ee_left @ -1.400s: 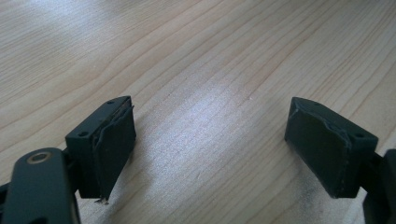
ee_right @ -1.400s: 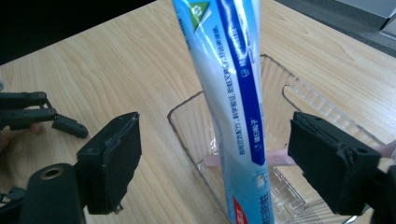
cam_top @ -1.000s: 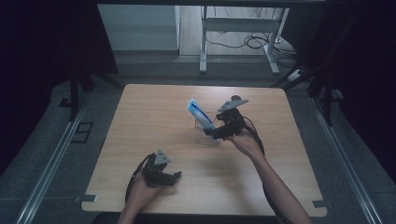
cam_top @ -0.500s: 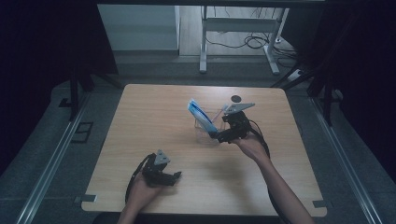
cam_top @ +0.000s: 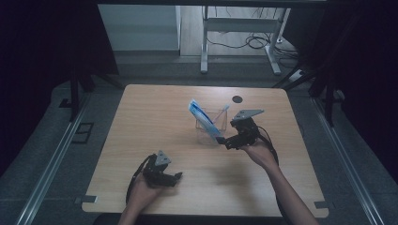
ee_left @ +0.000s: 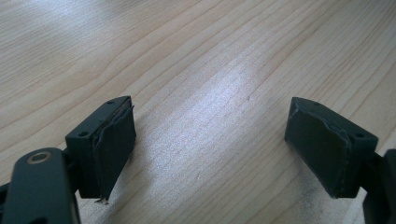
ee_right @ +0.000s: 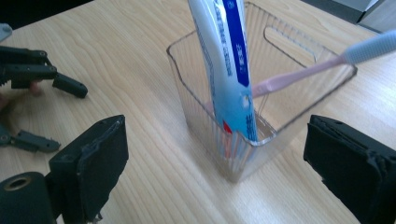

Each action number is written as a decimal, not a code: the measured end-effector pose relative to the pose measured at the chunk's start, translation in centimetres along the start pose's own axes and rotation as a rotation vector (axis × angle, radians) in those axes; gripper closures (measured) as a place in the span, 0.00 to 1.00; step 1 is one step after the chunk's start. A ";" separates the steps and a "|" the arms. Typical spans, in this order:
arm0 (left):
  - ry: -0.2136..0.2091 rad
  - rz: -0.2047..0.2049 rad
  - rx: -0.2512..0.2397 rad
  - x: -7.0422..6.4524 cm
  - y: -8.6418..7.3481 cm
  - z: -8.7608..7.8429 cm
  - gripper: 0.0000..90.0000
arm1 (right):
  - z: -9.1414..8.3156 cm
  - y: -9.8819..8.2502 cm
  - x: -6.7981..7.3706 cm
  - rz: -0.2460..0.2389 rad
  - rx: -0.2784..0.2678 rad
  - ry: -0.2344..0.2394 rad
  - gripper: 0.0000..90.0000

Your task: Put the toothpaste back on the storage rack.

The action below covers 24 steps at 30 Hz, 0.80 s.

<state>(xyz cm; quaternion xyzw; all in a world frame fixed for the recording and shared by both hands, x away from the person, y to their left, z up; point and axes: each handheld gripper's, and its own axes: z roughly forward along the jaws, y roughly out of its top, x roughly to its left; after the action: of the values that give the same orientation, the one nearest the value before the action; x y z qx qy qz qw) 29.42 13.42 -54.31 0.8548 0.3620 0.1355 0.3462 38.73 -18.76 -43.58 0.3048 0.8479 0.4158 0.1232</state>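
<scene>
Clear ribbed plastic bin [ee_right: 261, 93] mid pale wood table [cam_top: 141, 122] w/ white-blue toothpaste tube [ee_right: 229, 65] + pink toothbrush [ee_right: 299, 72] leaning inside; right gripper [ee_right: 215, 172] just beside bin, jaws apart, empty; left gripper [ee_left: 210, 144] near front edge, jaws apart, empty.

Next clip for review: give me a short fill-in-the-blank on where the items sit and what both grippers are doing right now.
1. The toothpaste tube stands leaning inside the clear ____, tail end up.
2. The pink toothbrush lies slanted across the container, its ____ end past the rim.
3. The right gripper faces the container with its jaws ____ and nothing between them.
4. The left gripper is held low over the bare wooden ____, jaws apart.

Missing words: container; bristle; open; table
</scene>
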 end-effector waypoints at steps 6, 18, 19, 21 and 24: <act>0.000 0.000 0.000 0.0 0.0 0.0 0.18 | -0.6 -1.1 -0.1 0.001 0.011 -0.014 0.06; 0.000 -0.001 -0.002 0.0 0.0 0.0 0.18 | -1.9 -3.4 0.2 0.004 0.028 -0.032 0.06; 0.000 -0.003 -0.002 0.0 0.0 0.0 0.18 | -2.0 -3.6 0.2 0.005 0.028 -0.034 0.06; 0.000 -0.004 -0.003 0.0 0.0 0.0 0.18 | -2.2 -4.1 0.2 0.005 0.029 -0.035 0.06; 0.000 -0.003 -0.003 0.0 0.0 0.0 0.18 | -2.6 -4.7 0.3 0.010 0.030 -0.038 0.06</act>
<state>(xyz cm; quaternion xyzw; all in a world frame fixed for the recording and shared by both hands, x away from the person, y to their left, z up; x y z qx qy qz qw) 29.41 13.41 -54.33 0.8538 0.3632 0.1353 0.3477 35.34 -22.39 -45.62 0.3187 0.8500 0.3979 0.1327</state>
